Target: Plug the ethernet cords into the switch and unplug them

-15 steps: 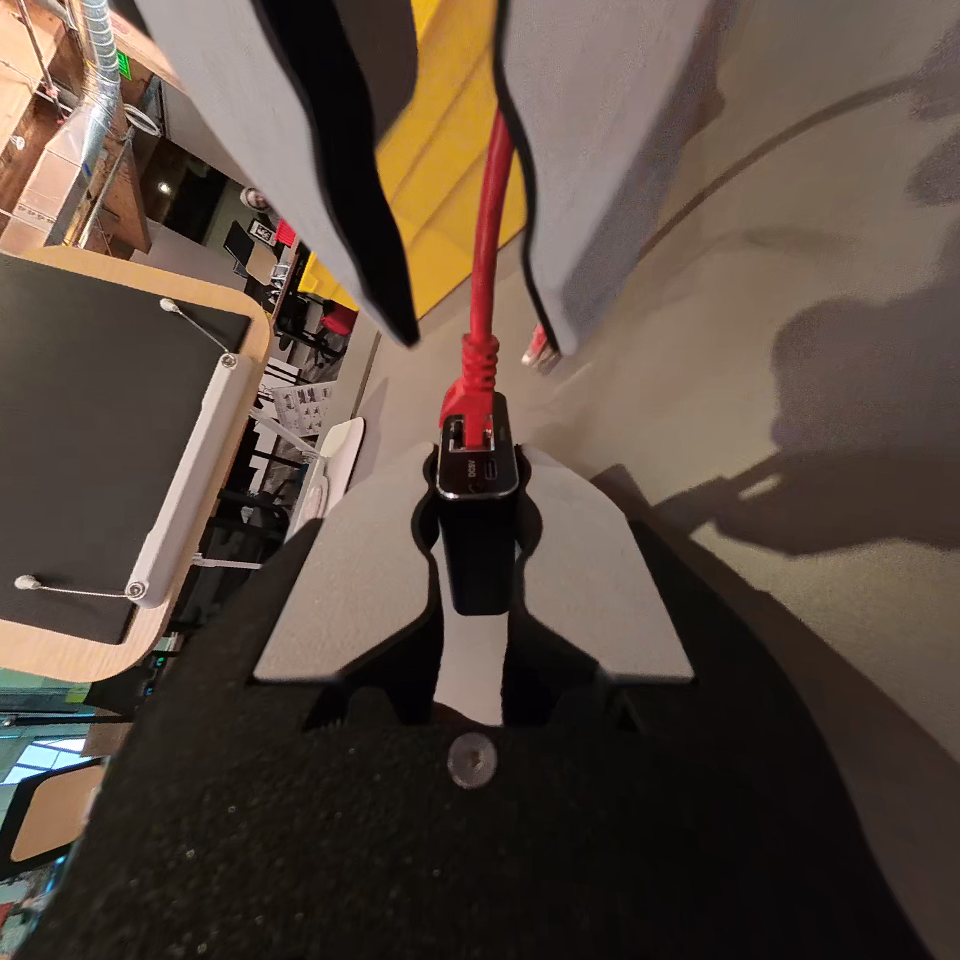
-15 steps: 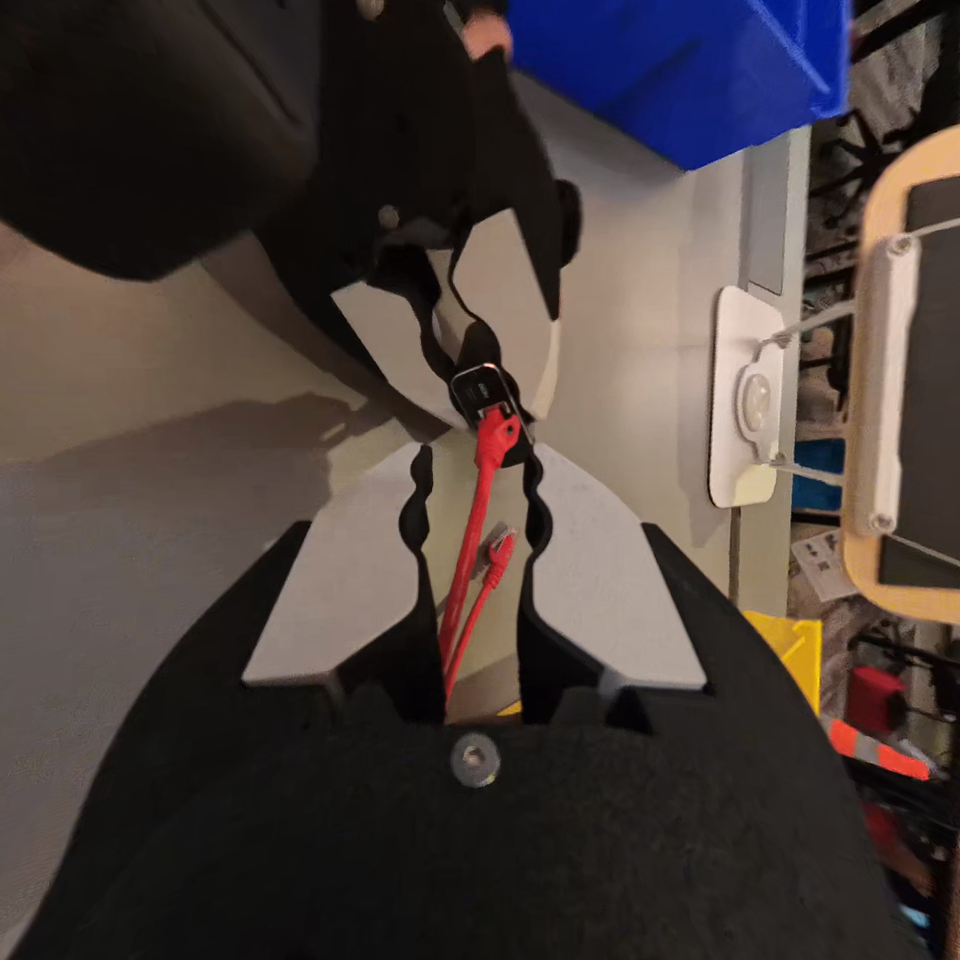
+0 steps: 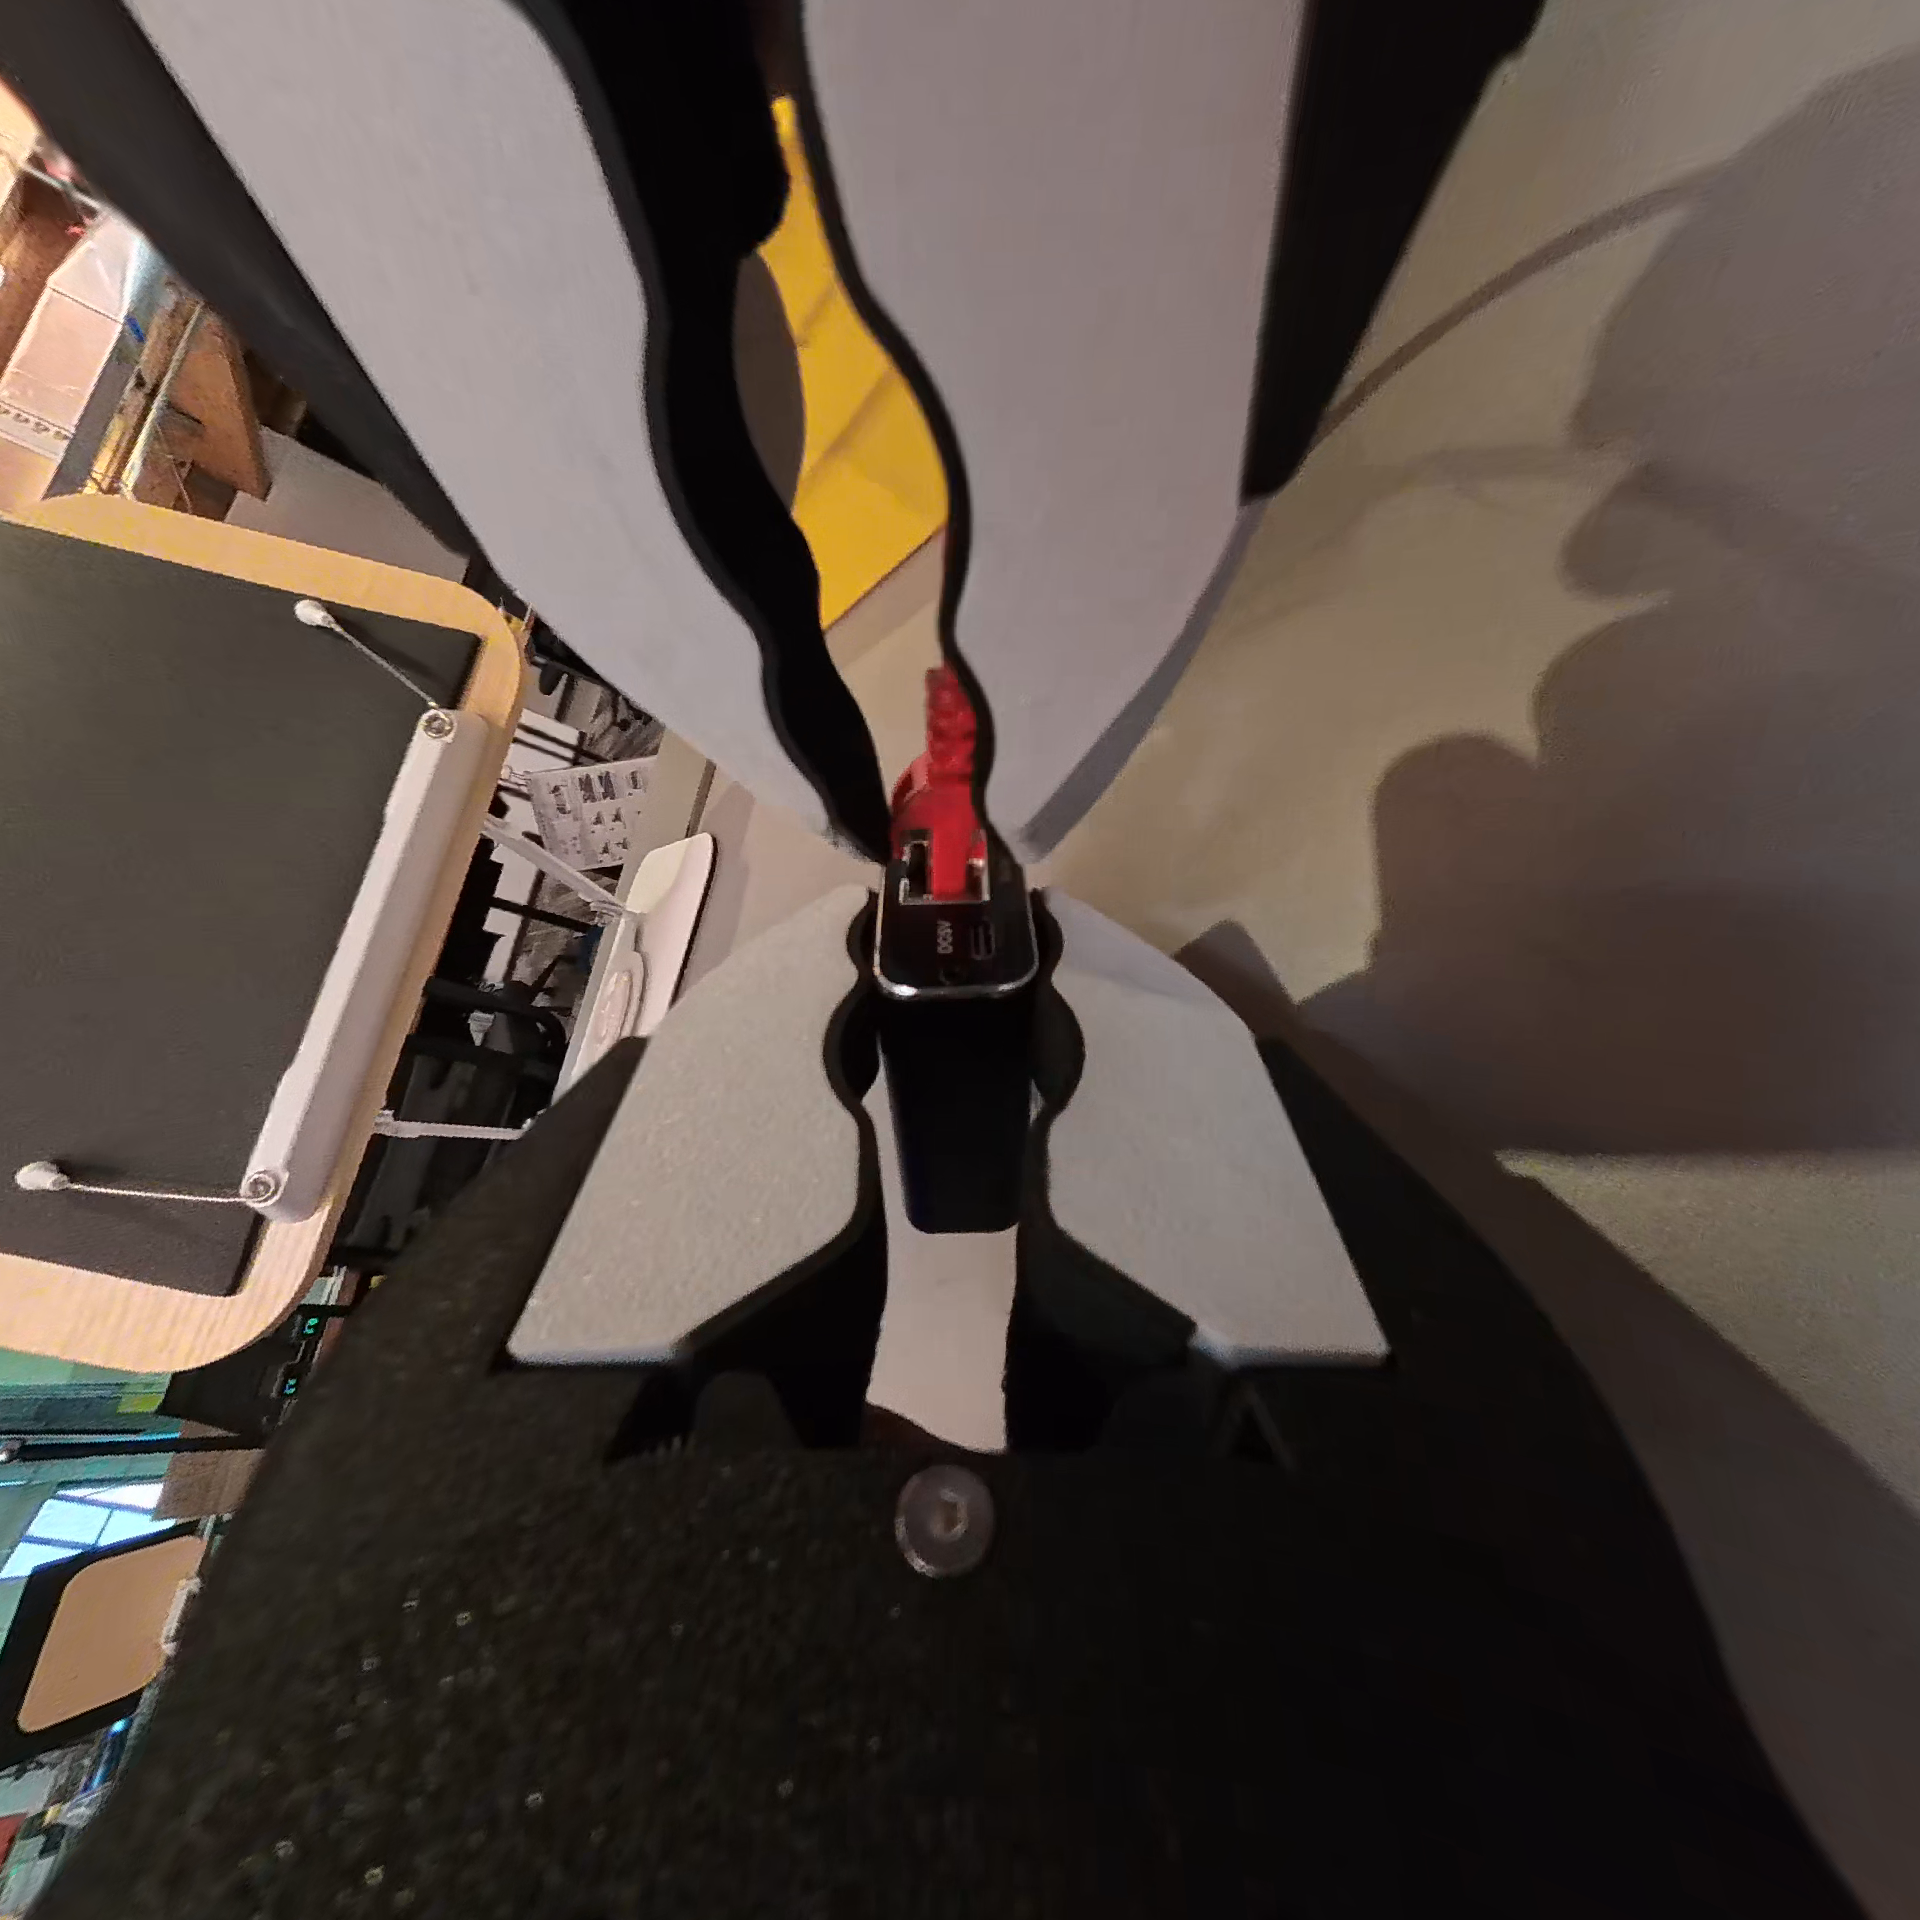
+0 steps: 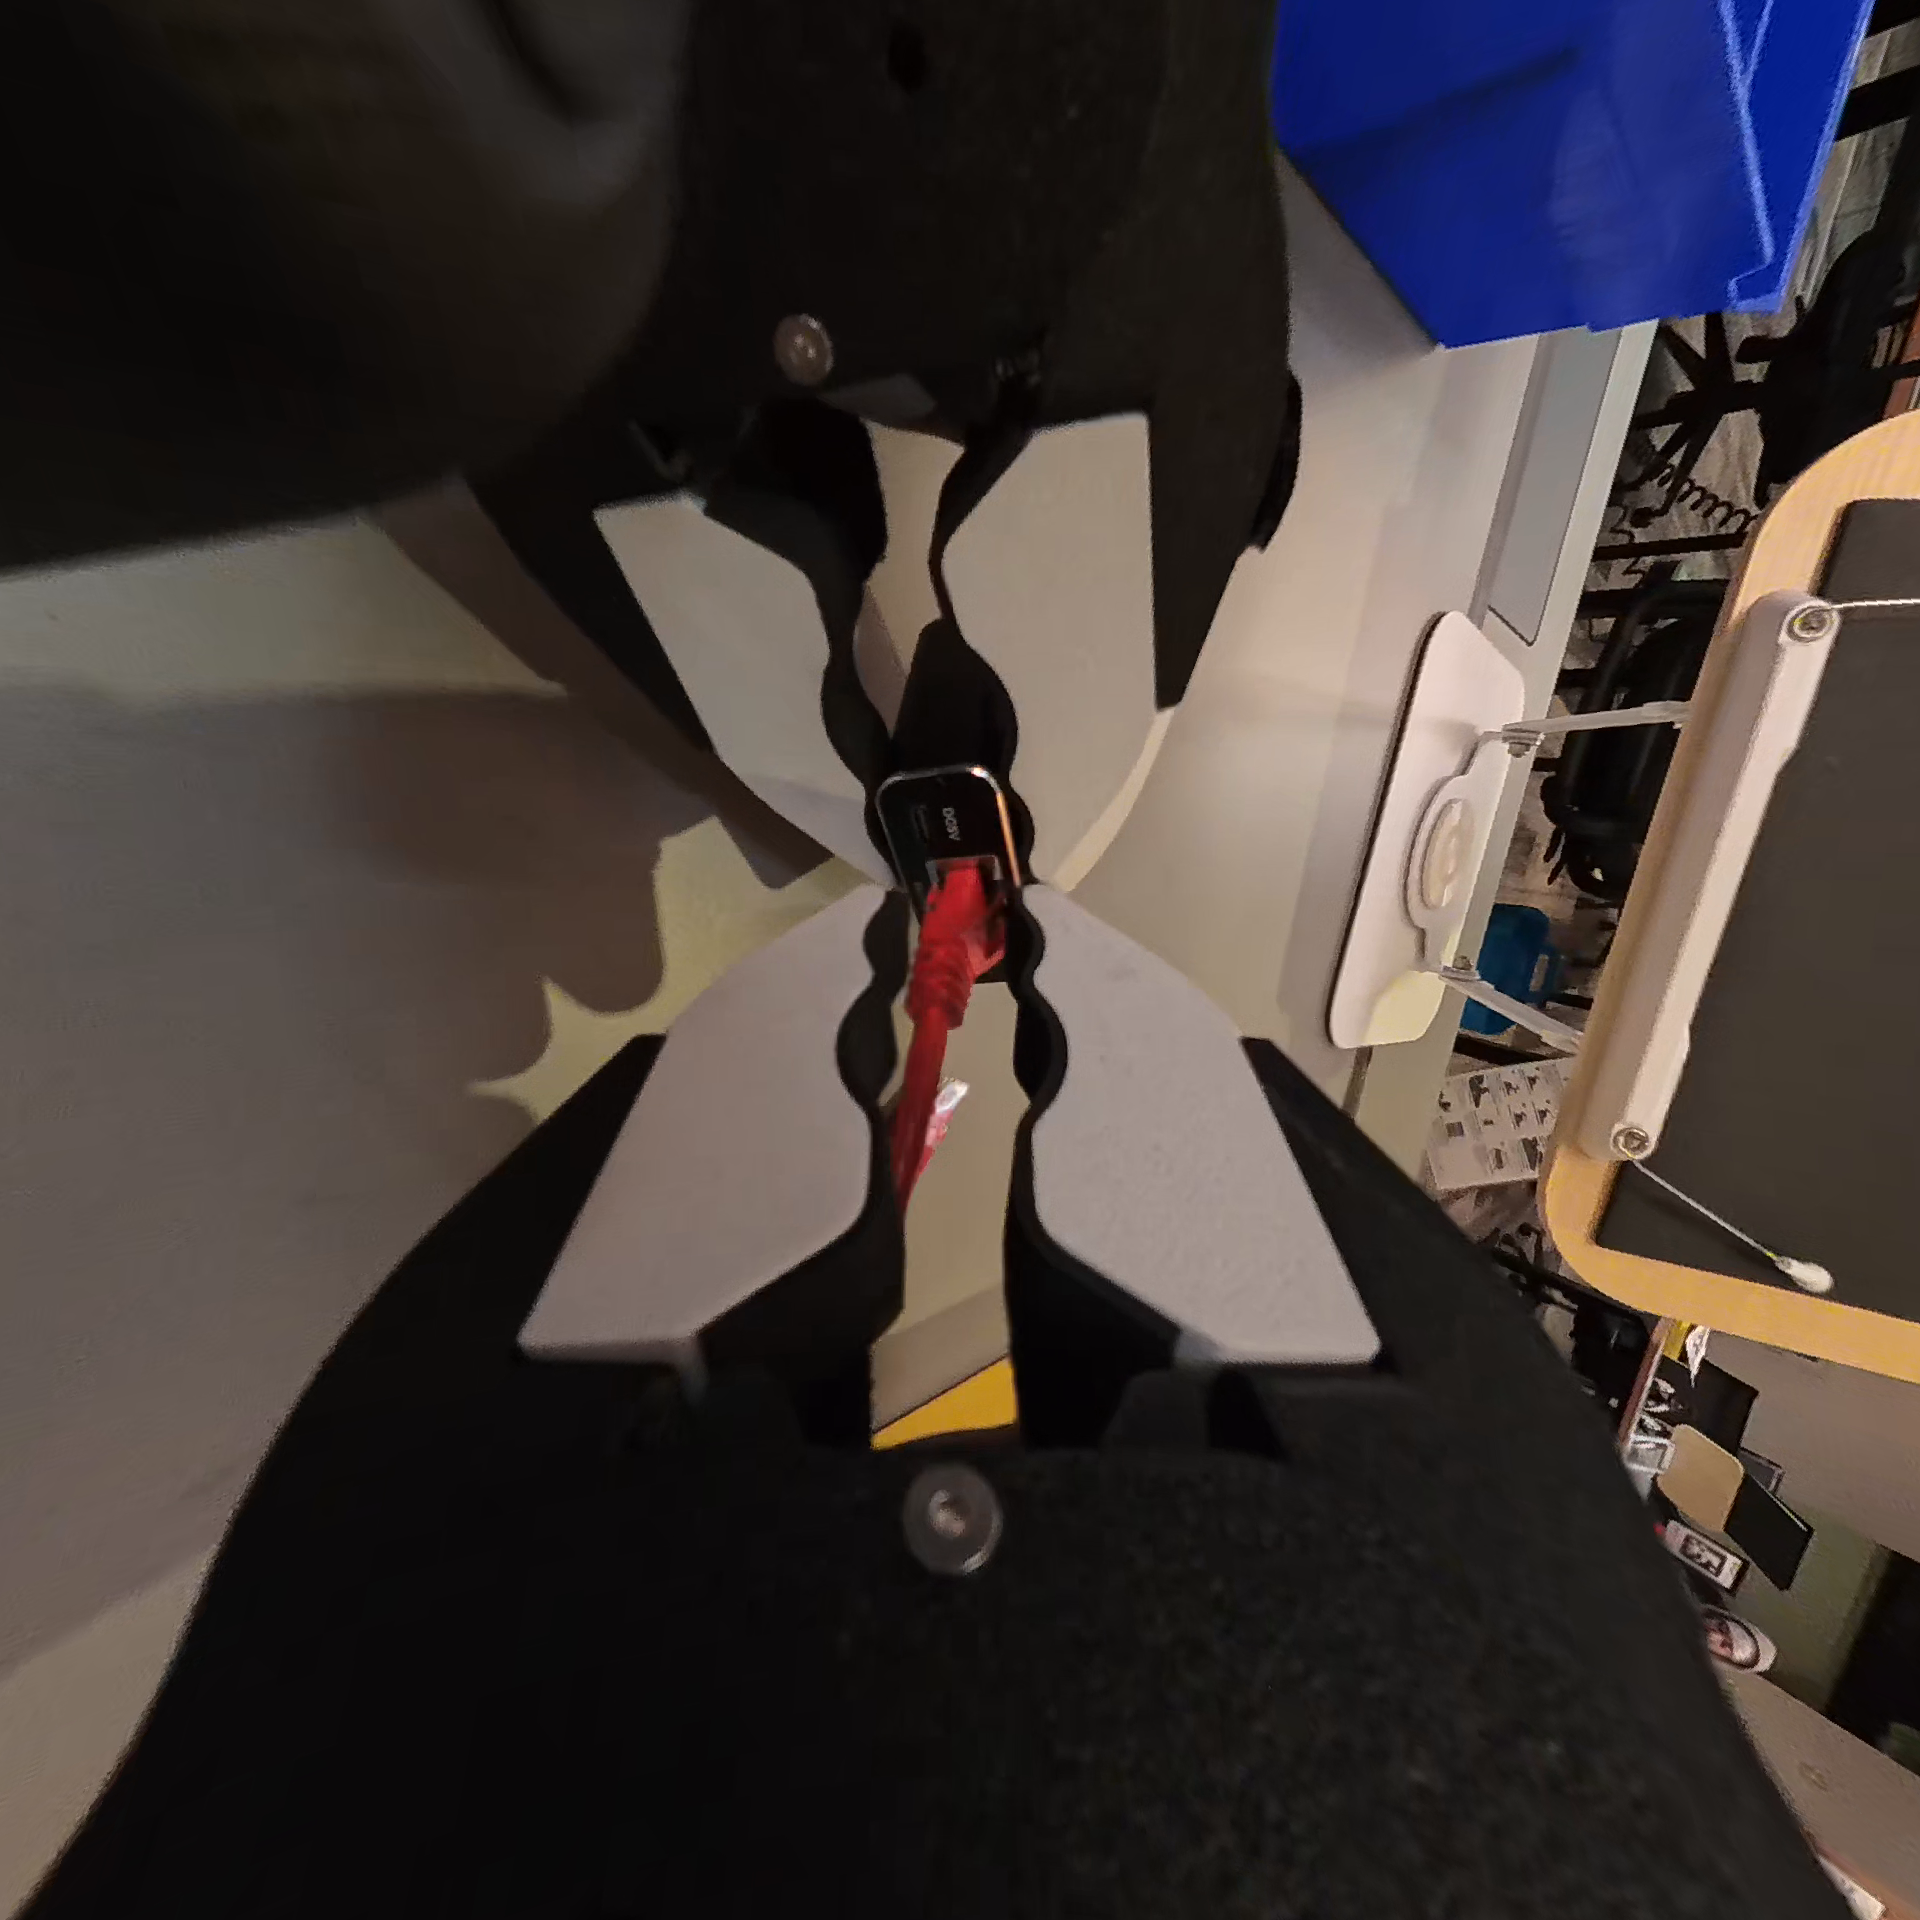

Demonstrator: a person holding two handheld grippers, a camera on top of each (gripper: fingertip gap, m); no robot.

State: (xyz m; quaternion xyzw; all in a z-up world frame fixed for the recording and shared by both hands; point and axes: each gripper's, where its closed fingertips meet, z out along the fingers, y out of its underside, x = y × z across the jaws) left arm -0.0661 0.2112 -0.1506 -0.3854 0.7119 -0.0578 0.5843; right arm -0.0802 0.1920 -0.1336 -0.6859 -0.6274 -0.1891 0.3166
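The left gripper [image 3: 954,935] jaws are clamped on the black switch [image 3: 956,1081]. The right gripper [image 4: 951,935] jaws, narrowly parted, flank the plugged-in red cord [image 4: 940,997]; contact unclear. Blue bin [image 4: 1558,156] beyond.

Both tools [image 3: 951,935] clamped, tip-to-tip.

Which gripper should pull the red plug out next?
Probably the right gripper: its fingers sit around the red plug, not clearly clamped. The left gripper is busy holding the black switch.
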